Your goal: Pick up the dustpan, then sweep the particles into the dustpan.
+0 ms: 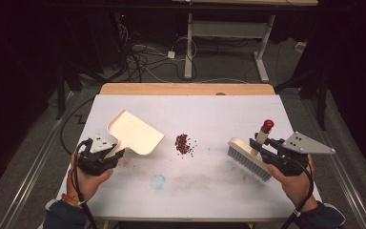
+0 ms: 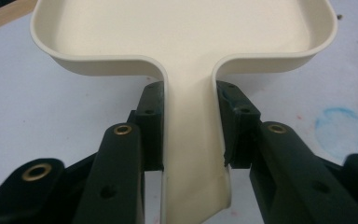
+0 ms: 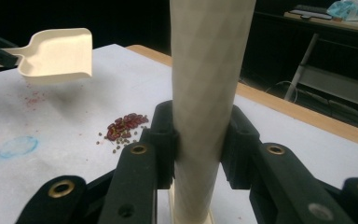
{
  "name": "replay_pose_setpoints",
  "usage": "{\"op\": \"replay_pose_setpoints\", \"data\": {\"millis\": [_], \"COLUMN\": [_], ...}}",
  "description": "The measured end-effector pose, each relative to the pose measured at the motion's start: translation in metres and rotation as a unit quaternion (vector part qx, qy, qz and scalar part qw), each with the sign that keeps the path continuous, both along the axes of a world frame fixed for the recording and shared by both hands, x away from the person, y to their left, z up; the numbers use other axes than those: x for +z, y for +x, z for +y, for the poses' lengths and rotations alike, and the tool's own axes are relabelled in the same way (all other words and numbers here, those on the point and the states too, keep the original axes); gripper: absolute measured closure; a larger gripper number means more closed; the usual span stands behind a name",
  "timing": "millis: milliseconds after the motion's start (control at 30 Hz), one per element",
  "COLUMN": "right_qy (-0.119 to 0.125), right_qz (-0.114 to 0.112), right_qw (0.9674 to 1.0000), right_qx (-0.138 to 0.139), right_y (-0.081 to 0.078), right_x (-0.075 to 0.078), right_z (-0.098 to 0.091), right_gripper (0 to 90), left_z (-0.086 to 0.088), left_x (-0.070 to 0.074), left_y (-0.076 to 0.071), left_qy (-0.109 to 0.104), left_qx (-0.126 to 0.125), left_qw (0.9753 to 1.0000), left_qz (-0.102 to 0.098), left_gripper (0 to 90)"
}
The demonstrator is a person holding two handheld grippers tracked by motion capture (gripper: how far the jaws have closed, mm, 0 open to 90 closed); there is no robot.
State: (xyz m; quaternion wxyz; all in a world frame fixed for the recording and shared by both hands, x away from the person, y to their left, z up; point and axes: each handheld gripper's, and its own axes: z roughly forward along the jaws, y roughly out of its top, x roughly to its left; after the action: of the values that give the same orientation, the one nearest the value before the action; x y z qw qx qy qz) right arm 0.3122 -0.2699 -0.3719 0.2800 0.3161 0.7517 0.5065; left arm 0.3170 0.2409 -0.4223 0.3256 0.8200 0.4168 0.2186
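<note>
Two tools are in my tongs. Near the table's (image 1: 124, 191) left edge, my left gripper (image 2: 189, 121) is clamped on the handle of the cream dustpan (image 1: 134, 132), whose far lip is cut off in the left gripper view. Mid-table lies a small pile of red beans (image 1: 183, 143) with scattered specks too small to identify. Near the right edge, my right gripper (image 3: 200, 140) pinches the brush (image 1: 250, 157) handle; its red tip and bristles are hidden in the right gripper view.
</note>
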Motion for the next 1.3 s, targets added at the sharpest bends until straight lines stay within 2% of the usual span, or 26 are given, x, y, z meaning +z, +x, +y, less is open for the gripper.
{"op": "replay_pose_setpoints", "data": {"millis": [67,167,200,233,300,433,500,633,667,700,767,900,1000,1033,1133,1200,1233,1300], "right_qy": [0.0,0.001,0.003,0.006,0.012,0.021,0.022,0.017,0.014,0.014,0.019,0.039,0.034,0.026,0.02,0.022,0.019,0.016], "right_qz": [-0.001,0.003,0.004,0.006,0.006,0.008,0.01,0.007,0.005,0.005,0.002,0.011,0.011,0.007,0.0,0.0,-0.006,-0.008], "right_qw": [1.0,1.0,1.0,1.0,0.9999,0.9997,0.9996,0.9997,0.9997,0.9997,0.9996,0.9984,0.9983,0.9985,0.9988,0.9988,0.9991,0.9992], "right_qx": [-0.001,-0.004,-0.005,-0.005,-0.006,-0.009,-0.012,-0.015,-0.018,-0.018,-0.022,-0.04,-0.047,-0.049,-0.045,-0.043,-0.038,-0.037], "right_y": [0.0,0.003,0.005,0.006,0.009,0.025,0.028,0.041,0.048,0.048,0.064,0.086,0.094,0.101,0.11,0.112,0.118,0.12], "right_x": [0.0,-0.001,-0.002,-0.002,-0.003,-0.006,-0.006,-0.005,-0.005,-0.005,-0.008,-0.016,-0.017,-0.016,-0.012,-0.011,-0.009,-0.009], "right_z": [0.0,0.0,0.001,0.001,0.002,0.009,0.011,0.022,0.028,0.028,0.036,0.047,0.053,0.06,0.071,0.076,0.086,0.09], "right_gripper": [70.0,70.0,70.0,70.0,70.0,70.1,70.1,70.1,70.1,70.1,70.1,70.1,70.1,70.1,70.1,70.1,70.2,70.1], "left_z": [-0.003,-0.006,-0.01,-0.01,-0.016,-0.025,-0.029,-0.034,-0.034,-0.035,-0.038,-0.043,-0.044,-0.045,-0.047,-0.047,-0.048,-0.049], "left_x": [0.0,-0.003,-0.01,-0.01,-0.016,-0.021,-0.024,-0.029,-0.03,-0.031,-0.032,-0.033,-0.033,-0.033,-0.033,-0.034,-0.035,-0.037], "left_y": [-0.007,-0.013,-0.02,-0.02,-0.028,-0.039,-0.042,-0.042,-0.041,-0.041,-0.039,-0.038,-0.037,-0.037,-0.037,-0.036,-0.035,-0.035], "left_qy": [0.006,0.013,0.017,0.017,0.019,0.028,0.03,0.033,0.037,0.04,0.046,0.044,0.045,0.046,0.044,0.042,0.037,0.038], "left_qx": [-0.02,-0.033,-0.047,-0.047,-0.069,-0.093,-0.103,-0.105,-0.106,-0.108,-0.111,-0.111,-0.114,-0.115,-0.116,-0.115,-0.11,-0.106], "left_qw": [0.9997,0.9992,0.9981,0.9981,0.9961,0.993,0.9915,0.9903,0.9897,0.9892,0.9882,0.9882,0.9875,0.9874,0.9872,0.9875,0.9882,0.9886], "left_qz": [0.008,0.017,0.037,0.037,0.053,0.068,0.073,0.084,0.089,0.091,0.095,0.096,0.099,0.099,0.1,0.1,0.1,0.1], "left_gripper": [64.0,64.0,64.0,64.0,64.0,63.9,64.0,64.0,63.9,63.9,63.9,63.9,63.9,63.9,63.9,63.8,63.8,63.8]}}
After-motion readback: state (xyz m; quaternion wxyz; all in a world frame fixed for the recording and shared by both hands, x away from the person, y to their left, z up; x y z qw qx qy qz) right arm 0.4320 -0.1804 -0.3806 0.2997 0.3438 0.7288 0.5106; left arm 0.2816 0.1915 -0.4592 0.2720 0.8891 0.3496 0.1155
